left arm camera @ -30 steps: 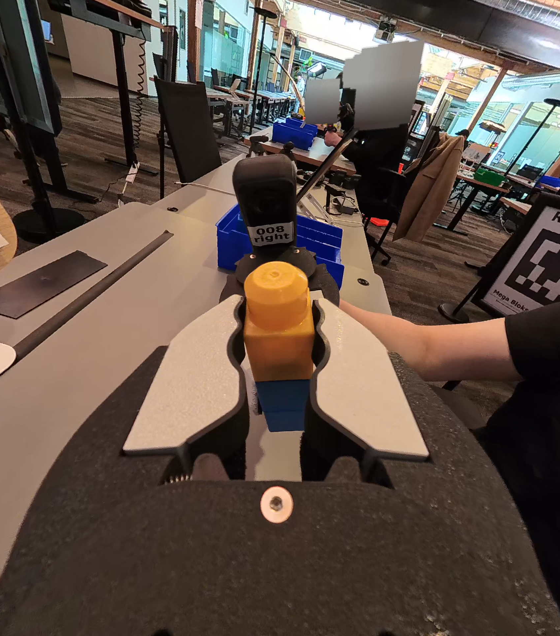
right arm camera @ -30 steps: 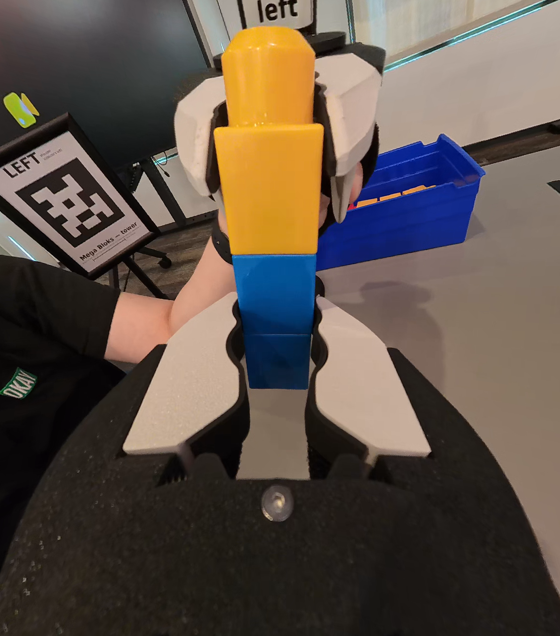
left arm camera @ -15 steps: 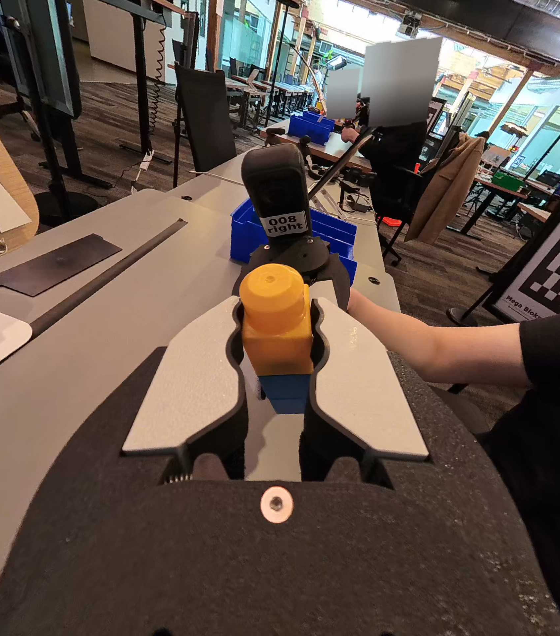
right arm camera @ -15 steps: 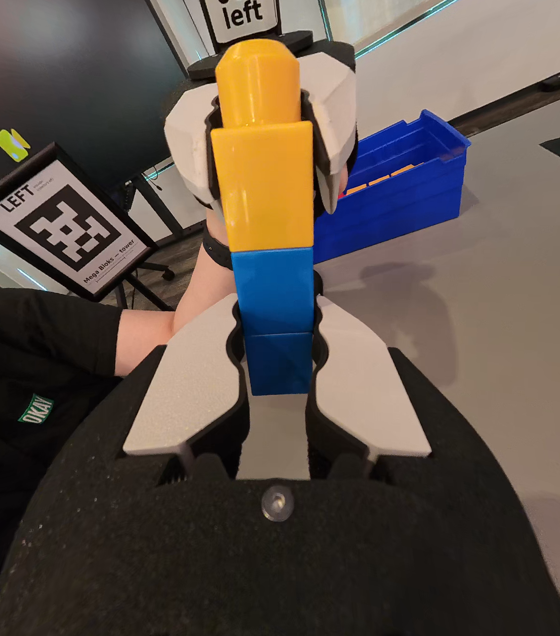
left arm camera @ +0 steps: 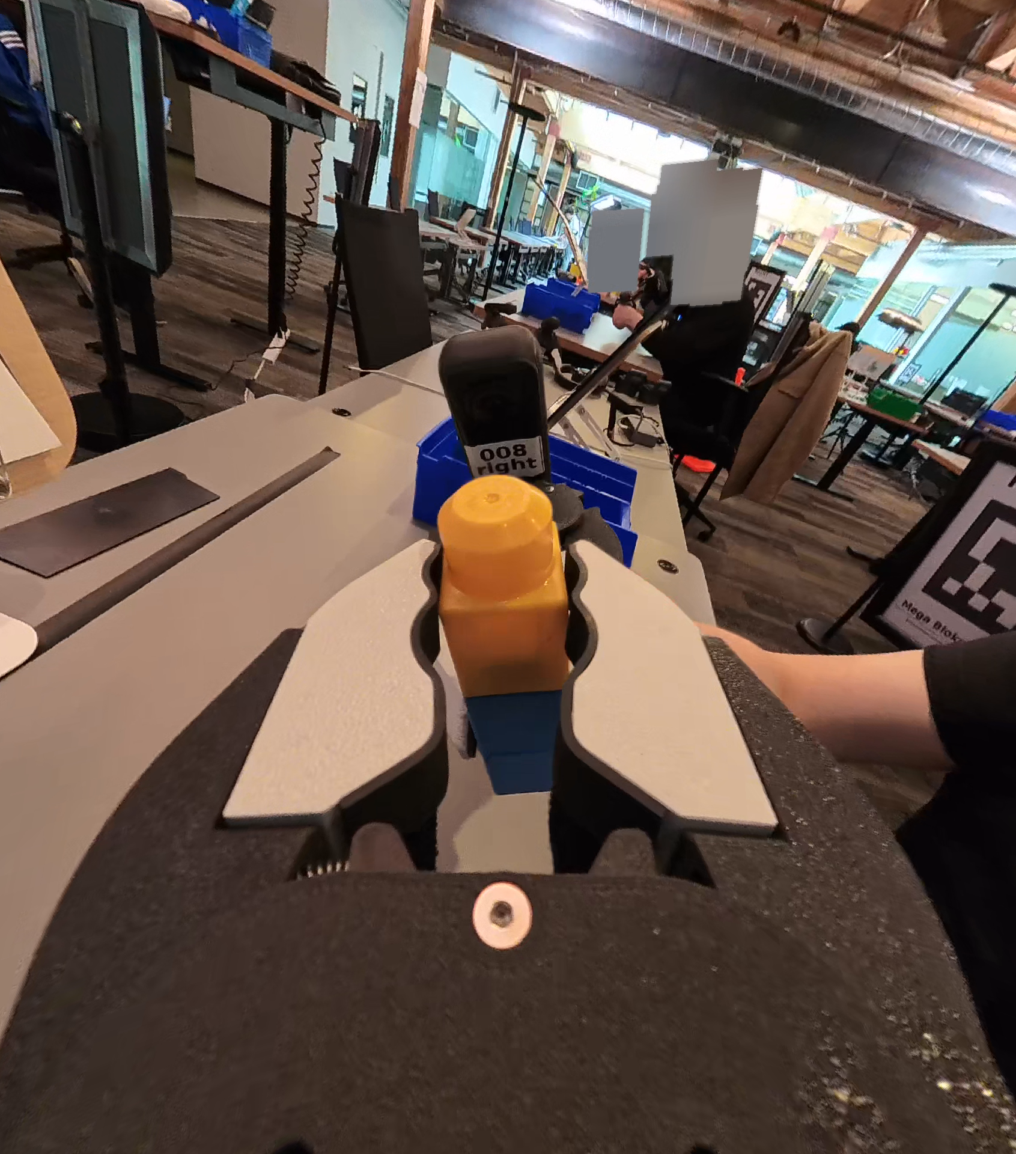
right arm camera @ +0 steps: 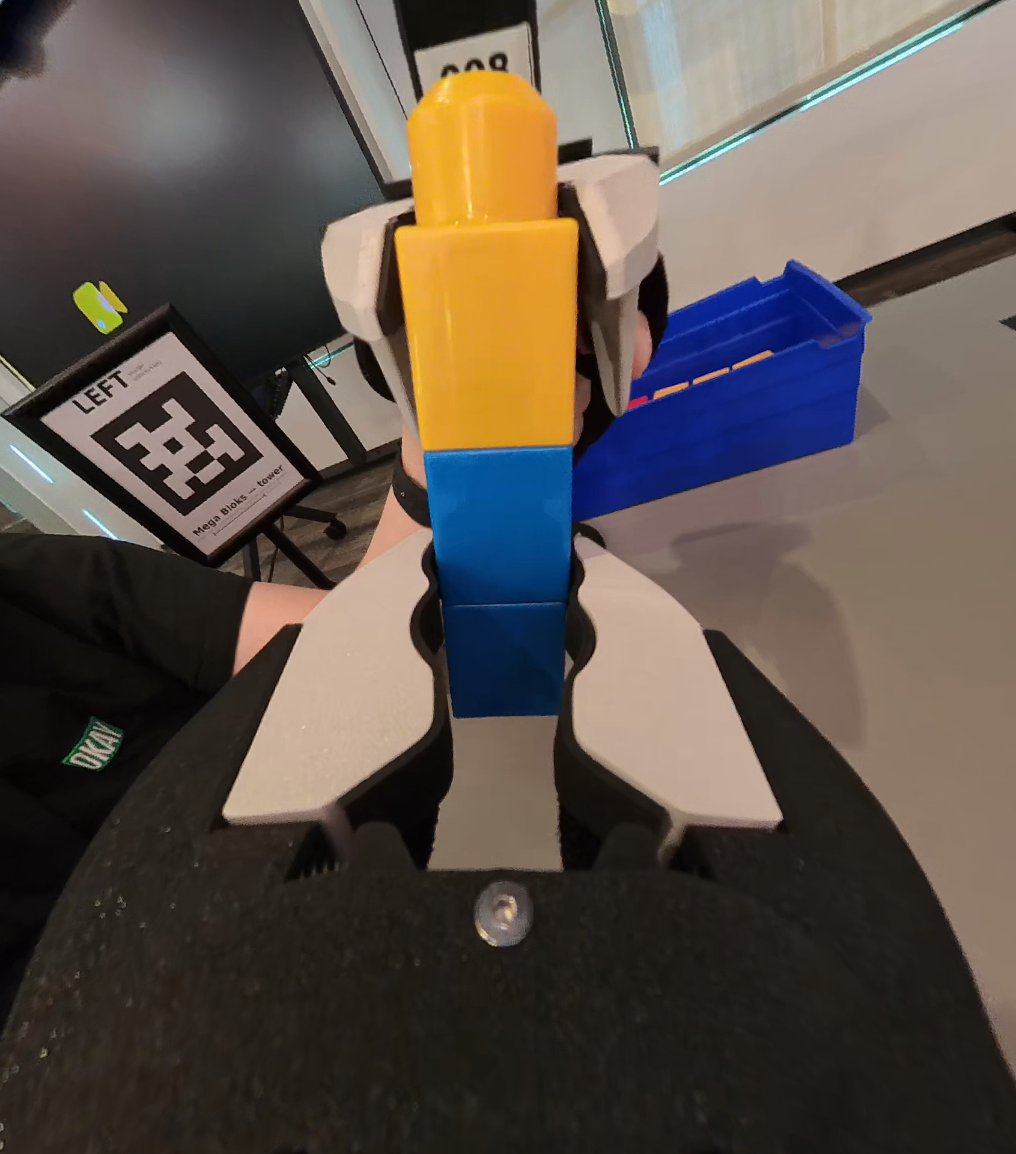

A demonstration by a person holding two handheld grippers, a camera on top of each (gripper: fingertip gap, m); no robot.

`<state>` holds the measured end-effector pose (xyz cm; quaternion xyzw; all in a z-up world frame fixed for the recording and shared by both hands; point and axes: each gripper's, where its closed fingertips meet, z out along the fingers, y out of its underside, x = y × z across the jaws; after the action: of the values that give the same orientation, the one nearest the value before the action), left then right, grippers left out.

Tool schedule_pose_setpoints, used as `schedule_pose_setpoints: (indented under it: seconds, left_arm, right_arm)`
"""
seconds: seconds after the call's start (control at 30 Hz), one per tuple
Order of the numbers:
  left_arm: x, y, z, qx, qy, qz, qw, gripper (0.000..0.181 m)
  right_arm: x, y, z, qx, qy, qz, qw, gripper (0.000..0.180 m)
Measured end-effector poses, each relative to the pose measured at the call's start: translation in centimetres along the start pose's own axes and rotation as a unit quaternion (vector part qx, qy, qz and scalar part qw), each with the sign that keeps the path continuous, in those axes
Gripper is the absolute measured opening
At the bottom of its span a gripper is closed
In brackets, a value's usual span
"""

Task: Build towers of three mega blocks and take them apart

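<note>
Yellow-orange plastic tops the tower: the yellow block [right arm camera: 486, 325] sits on two blue blocks [right arm camera: 502, 581], held in the air over the grey table [right arm camera: 867, 624]. The left gripper [left arm camera: 502, 624] is clamped on the yellow block, and the right gripper [right arm camera: 502, 624] is clamped on the blue blocks. A blue bin [right arm camera: 761, 399] stands just beyond; the table's right side lies bare. A framed sign [right arm camera: 168, 431] stands off the near-left edge.
</note>
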<state>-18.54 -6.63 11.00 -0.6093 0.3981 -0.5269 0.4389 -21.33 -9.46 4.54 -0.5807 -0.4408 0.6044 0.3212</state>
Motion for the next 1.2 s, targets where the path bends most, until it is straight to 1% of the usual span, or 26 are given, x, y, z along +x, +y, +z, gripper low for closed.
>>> schedule_pose_setpoints:
  seconds: [0.03, 0.1, 0.17, 0.3, 0.37, 0.53, 0.6, 0.73, 1.2]
  left_arm:
    - [0.1, 0.0, 0.0, -0.003, 0.001, -0.006, 1.0, 0.037]
    - [-0.2, 0.2, 0.0, -0.01, -0.009, -0.02, 1.0, 0.048]
    - [-0.4, 0.0, 0.1, 0.001, -0.017, -0.017, 1.0, 0.053]
    - [0.0, -0.5, 0.7, 0.02, -0.002, -0.011, 1.0, 0.047]
    - [-0.1, -0.8, 0.9, 0.034, -0.001, -0.012, 0.999, 0.047]
    - [-0.1, -0.8, 1.4, 0.039, 0.007, -0.021, 0.999, 0.045]
    - [0.2, -0.8, 1.6, 0.039, 0.011, -0.006, 0.999, 0.036]
    - [0.4, -0.3, 1.4, 0.011, 0.009, 0.007, 1.0, 0.036]
    - [0.2, 0.7, 0.5, -0.023, 0.012, 0.002, 1.0, 0.037]
  right_arm:
    - [0.1, -0.2, -0.1, 0.006, 0.007, -0.011, 1.0, 0.035]
    - [-0.1, -0.9, -0.4, 0.026, 0.011, -0.029, 0.999, 0.035]
    - [0.0, -1.4, -0.9, 0.035, 0.021, -0.036, 0.999, 0.035]
    - [0.0, -1.4, -1.4, 0.032, 0.03, -0.048, 0.998, 0.035]
    - [0.1, -1.5, -1.5, 0.031, 0.037, -0.052, 0.997, 0.035]
    - [0.2, -1.6, -1.6, 0.037, 0.039, -0.048, 0.997, 0.035]
    - [0.5, -1.6, -1.7, 0.036, 0.047, -0.05, 0.997, 0.035]
    - [0.3, -1.4, -1.6, 0.026, 0.048, -0.061, 0.997, 0.035]
    - [0.5, -0.7, -0.7, 0.013, 0.045, -0.052, 0.998, 0.035]
